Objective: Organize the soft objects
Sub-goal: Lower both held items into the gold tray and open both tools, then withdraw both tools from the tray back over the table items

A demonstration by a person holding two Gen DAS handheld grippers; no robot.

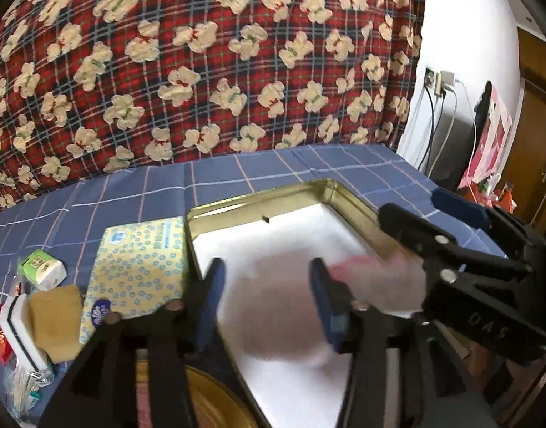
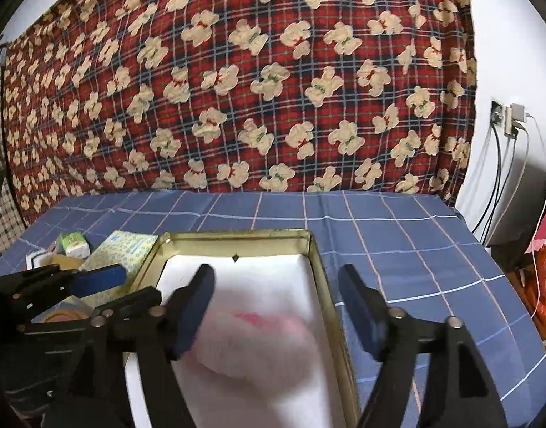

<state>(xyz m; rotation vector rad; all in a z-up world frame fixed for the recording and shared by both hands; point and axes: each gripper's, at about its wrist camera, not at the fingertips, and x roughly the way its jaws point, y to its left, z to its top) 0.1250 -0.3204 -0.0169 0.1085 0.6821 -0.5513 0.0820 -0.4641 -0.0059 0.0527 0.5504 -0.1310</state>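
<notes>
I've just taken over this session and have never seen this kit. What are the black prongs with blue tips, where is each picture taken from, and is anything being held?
There is no robot arm. A person holds one hand-held gripper in each hand, and each gripper has a fisheye camera that looks forward along its two fingers.

In the left wrist view, the left gripper fills the bottom and the right gripper comes in from the right. The right wrist view shows the right gripper from behind, with the left gripper at its left.

Below them is a gold tin lined in white, on a blue checked cloth. A blurred white and pink soft thing lies in the tin. Left of the tin are a yellow tissue pack, a small green pack and a sponge.

Both grippers' fingers stand apart, and neither appears to hold anything.
</notes>
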